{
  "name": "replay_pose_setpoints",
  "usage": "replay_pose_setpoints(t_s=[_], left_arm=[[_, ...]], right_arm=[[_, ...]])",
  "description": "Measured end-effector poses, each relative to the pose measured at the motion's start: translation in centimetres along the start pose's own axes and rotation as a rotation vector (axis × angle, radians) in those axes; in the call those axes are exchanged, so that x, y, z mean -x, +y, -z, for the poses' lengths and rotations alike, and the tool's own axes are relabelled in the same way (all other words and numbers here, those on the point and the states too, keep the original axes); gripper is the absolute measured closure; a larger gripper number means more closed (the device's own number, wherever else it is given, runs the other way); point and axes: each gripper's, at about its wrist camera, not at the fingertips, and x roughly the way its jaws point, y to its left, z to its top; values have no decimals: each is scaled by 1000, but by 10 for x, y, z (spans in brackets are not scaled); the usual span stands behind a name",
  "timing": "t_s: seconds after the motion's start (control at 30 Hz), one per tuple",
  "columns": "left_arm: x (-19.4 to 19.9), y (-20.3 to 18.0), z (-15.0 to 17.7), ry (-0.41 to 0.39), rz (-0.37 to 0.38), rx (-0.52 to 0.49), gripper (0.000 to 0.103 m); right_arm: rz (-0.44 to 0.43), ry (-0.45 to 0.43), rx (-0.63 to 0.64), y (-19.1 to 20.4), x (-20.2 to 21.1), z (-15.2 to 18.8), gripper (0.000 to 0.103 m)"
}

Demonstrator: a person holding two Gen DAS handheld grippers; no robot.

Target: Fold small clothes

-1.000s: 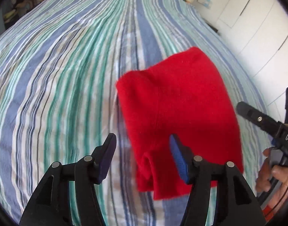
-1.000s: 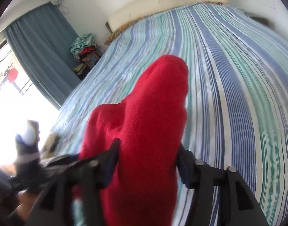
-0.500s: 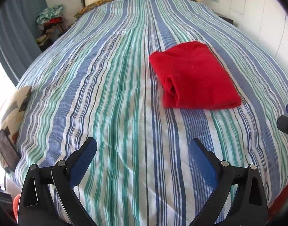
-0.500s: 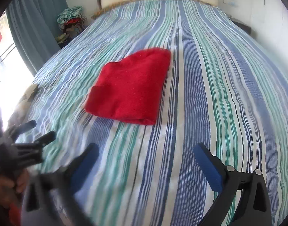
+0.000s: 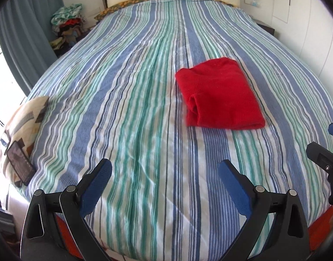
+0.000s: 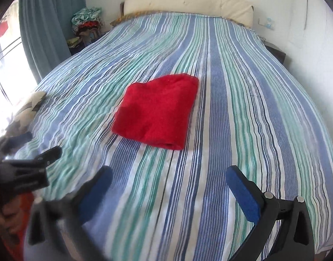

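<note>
A red garment (image 5: 219, 93) lies folded into a compact rectangle on the striped bed cover (image 5: 133, 108), right of the bed's middle. It also shows in the right wrist view (image 6: 157, 111). My left gripper (image 5: 165, 171) is open and empty, held above the bed's near edge, well short of the garment. My right gripper (image 6: 168, 178) is open and empty too, also back near the foot of the bed. The right gripper's tip shows at the right edge of the left wrist view (image 5: 318, 154).
A patterned cushion (image 5: 20, 126) with a dark phone (image 5: 20, 166) on it lies at the bed's left edge. A pile of clothes (image 5: 67, 27) sits beside the headboard by the blue curtain (image 5: 24, 32). White wardrobe doors (image 5: 314, 21) stand on the right.
Both grippers let go of the red garment and pulled back toward the foot of the bed, jaws opened wide. The garment now lies folded and still on the cover.
</note>
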Motion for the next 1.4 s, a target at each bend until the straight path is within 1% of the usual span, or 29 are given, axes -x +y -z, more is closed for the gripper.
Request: replay_pose_setpoints(t_s=[0.13,0.23,0.3,0.47,0.53,0.63,0.73,0.83,0.9,1.0,1.17,1.33,1.4], left_arm=[[3,-9,3,-2,-21,-61,4],[1,-10,4,15,-28,-69,4],[-1,-8,4,37,2,-59,4],[9,2,2,53,90,-1,2],[14,3,0,67,108,13,2],[24,2,-2,64,94,10,2],[32,4,-2,54,112,20,1],[40,5,-3,27,64,17,1],[43,6,-4,14,53,20,1],[47,7,-4,6,78,29,0],[54,3,-6,-5,83,8,0],[55,-4,-7,-23,42,-30,0],[54,-3,-6,-27,40,-24,0]], right_arm=[[3,17,3,4,8,-2,0],[4,24,10,7,12,-3,0],[9,29,12,9,13,-3,0],[11,47,17,12,18,-2,0],[6,45,19,14,23,-2,0],[-9,44,35,19,30,-3,0],[-39,55,76,27,35,-5,0],[-33,59,102,33,41,-7,0],[-32,55,97,33,46,-9,0],[-28,41,88,33,53,-13,0],[-27,27,72,32,59,-17,0],[-11,22,52,26,61,-16,0],[-6,21,47,23,61,-16,0]])
